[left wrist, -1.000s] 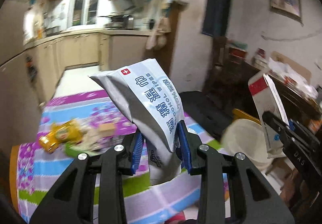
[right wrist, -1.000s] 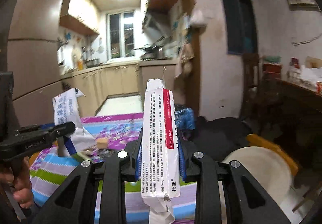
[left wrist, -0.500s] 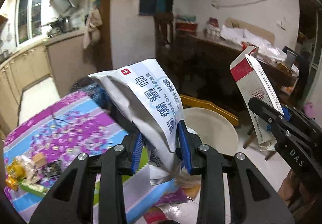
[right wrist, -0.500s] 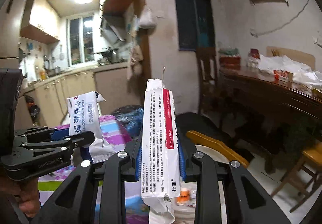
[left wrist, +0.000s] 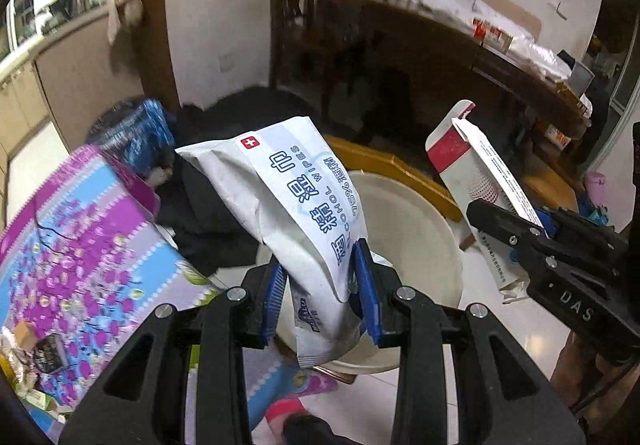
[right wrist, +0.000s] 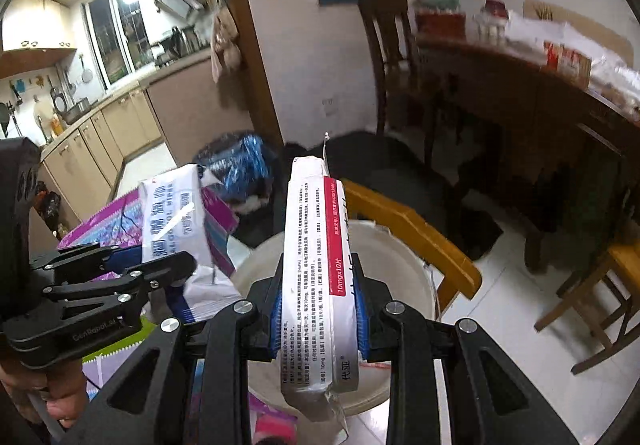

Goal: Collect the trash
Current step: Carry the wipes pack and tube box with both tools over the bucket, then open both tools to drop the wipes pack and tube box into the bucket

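below both tools now sits the white bin [left wrist: 420, 229], which a second ago was only peeking in at the lower right of the left view while the patterned surface [left wrist: 80, 237] filled the bottom. both views have swung off the surface toward the dining corner, and the bin has slid into the lower middle of each frame. so i'd say pickup is done for these two bits and this is the carry-to-bin part, nearly at the drop.

left tool [left wrist: 320, 293] is clamped on the wipes pack [left wrist: 296, 197], blue pads squeezing its lower end, the pack sticking up and leaning to the upper left. in that view the pack's bottom overlaps the bin's near rim, so it looks about over the opening, though i can't tell how high.

right tool [right wrist: 318, 309] is clamped on the pill box [right wrist: 316, 265], standing upright between the pads with its torn bottom flap hanging below them. the bin [right wrist: 400, 265] shows behind and under it, centre-low, so the box looks lined up too.

in the right view the left tool shows at the left edge with the wipes over the surface's corner, just beside the bin rim. neither grip has changed. more trash is left on the surface at the lower left of the left view.
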`<action>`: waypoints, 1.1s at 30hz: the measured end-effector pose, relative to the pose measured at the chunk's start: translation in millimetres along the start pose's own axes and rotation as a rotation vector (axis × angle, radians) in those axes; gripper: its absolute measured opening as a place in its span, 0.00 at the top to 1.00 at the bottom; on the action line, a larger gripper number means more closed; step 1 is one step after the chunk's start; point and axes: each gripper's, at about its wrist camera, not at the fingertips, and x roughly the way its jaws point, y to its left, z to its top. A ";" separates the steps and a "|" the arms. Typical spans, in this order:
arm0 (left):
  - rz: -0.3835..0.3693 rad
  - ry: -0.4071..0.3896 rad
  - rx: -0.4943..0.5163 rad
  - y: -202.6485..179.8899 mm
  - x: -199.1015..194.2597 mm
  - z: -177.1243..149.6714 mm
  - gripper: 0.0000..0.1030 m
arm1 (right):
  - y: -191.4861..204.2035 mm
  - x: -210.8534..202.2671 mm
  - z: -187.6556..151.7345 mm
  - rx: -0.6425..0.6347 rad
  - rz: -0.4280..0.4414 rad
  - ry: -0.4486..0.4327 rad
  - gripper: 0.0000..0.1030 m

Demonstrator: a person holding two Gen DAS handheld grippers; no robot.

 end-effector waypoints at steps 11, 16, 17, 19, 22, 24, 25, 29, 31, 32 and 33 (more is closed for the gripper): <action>-0.051 0.115 -0.052 6.2 48.7 -0.2 0.69 | 4.4 38.6 -24.3 0.020 -0.020 0.077 0.72; -0.053 0.121 -0.057 2.3 53.7 0.5 0.69 | 1.1 47.0 -31.0 0.031 -0.018 0.087 0.72; -0.054 0.123 -0.060 1.9 54.4 0.5 0.69 | 1.6 47.7 -31.9 0.031 -0.019 0.088 0.72; -0.052 0.127 -0.061 1.7 56.6 0.2 0.69 | 1.6 50.4 -33.5 0.032 -0.020 0.090 0.72; -0.049 0.131 -0.058 0.4 59.2 0.1 0.68 | 0.3 52.8 -33.8 0.033 -0.022 0.091 0.72; -0.042 0.136 -0.053 -0.4 60.6 -0.9 0.66 | -0.7 53.8 -33.7 0.036 -0.023 0.091 0.72; -0.033 0.138 -0.046 -1.3 61.4 -1.4 0.65 | -1.3 54.3 -33.7 0.038 -0.023 0.091 0.72; -0.008 0.138 -0.039 -2.8 62.8 -1.7 0.64 | -3.4 54.6 -33.8 0.042 -0.023 0.085 0.71; -0.009 0.135 -0.043 -0.8 61.6 -1.4 0.61 | -3.4 53.6 -33.7 0.039 -0.027 0.080 0.71; -0.006 0.133 -0.045 0.0 61.1 -1.5 0.60 | -4.0 53.3 -33.6 0.039 -0.027 0.077 0.71; -0.004 0.132 -0.046 0.3 60.7 -1.4 0.60 | -4.5 52.4 -33.7 0.040 -0.029 0.074 0.71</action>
